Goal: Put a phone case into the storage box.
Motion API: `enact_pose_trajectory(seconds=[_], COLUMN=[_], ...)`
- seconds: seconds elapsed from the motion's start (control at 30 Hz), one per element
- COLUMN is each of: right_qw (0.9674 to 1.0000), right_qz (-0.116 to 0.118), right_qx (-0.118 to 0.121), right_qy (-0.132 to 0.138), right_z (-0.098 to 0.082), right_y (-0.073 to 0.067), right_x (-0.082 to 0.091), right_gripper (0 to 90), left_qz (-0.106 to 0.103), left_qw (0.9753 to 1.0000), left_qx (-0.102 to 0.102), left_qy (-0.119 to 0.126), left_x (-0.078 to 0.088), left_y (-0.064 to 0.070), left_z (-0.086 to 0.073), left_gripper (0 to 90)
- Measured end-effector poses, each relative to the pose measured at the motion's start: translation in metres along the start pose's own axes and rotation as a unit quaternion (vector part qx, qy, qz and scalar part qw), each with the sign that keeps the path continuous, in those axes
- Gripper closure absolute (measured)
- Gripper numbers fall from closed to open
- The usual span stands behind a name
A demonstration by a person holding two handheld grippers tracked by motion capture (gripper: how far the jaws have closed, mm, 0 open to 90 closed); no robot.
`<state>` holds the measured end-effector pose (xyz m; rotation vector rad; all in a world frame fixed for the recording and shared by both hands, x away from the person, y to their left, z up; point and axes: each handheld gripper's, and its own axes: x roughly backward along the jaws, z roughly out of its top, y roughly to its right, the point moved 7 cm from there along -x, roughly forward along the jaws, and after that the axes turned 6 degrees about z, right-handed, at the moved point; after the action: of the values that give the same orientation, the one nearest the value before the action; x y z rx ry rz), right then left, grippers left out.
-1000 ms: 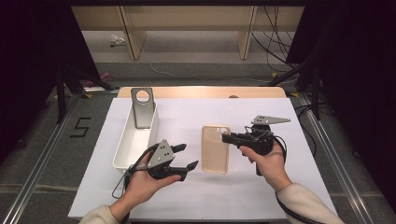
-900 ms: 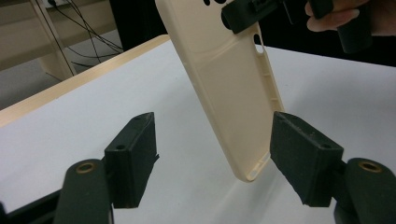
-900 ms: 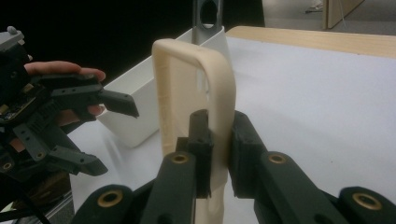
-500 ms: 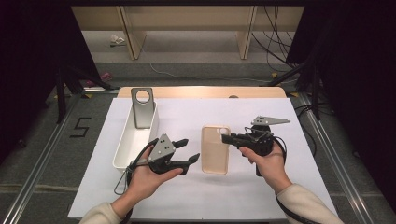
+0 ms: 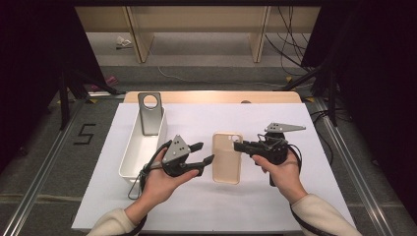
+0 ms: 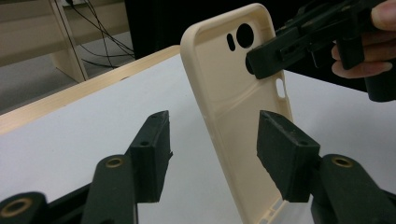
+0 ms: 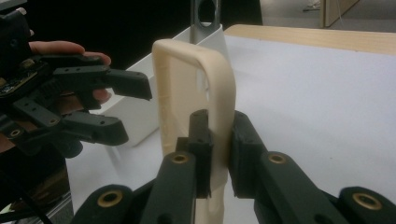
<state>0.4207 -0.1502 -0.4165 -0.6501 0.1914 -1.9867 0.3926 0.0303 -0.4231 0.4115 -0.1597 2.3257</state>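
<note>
Your right gripper (image 7: 215, 140) pinches the cream phone case (image 5: 227, 157) by its edge, raised over the table; your left gripper (image 6: 212, 149), jaws spread and just closing, straddles it; second grip pending.

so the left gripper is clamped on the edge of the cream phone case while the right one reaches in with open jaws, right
Swapped. The right gripper is the one clamped on the edge of the cream phone case, as the right gripper view shows. The left gripper reaches in with open jaws, which have just been closing; the case stands between them, not yet pinched.
</note>
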Motion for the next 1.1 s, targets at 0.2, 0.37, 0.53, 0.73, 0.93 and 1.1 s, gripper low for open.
enact_pose_trajectory(seconds=[0.2,0.37,0.53,0.73,0.93,1.1], right_qw=[1.0,1.0,1.0,1.0,1.0,1.0], right_qz=[-0.002,-0.002,-0.002,-0.002,-0.002,-0.002], right_qx=[-0.001,-0.002,0.0,-0.001,0.0,0.001], right_qy=[-0.002,-0.004,-0.006,-0.005,-0.005,-0.005], right_z=[-0.001,-0.002,-0.003,-0.003,-0.003,-0.003], right_y=[0.0,0.001,0.0,0.0,-0.001,-0.001], right_x=[-0.001,-0.002,-0.004,-0.003,-0.004,-0.004], right_gripper=[81.5,81.5,81.4,81.4,81.5,81.4], left_qz=[0.004,0.01,0.014,0.02,0.022,0.026], left_qw=[0.9999,0.9997,0.9995,0.9993,0.999,0.9986], left_qx=[0.01,0.018,0.026,0.03,0.04,0.045], left_qy=[0.007,0.011,0.014,0.011,0.006,0.005], left_x=[-0.006,-0.012,-0.018,-0.022,-0.023,-0.023], left_y=[0.001,-0.001,-0.002,-0.005,-0.006,-0.007], left_z=[0.008,0.015,0.021,0.026,0.025,0.026], left_gripper=[48.4,50.6,55.6,60.6,68.2,73.2])
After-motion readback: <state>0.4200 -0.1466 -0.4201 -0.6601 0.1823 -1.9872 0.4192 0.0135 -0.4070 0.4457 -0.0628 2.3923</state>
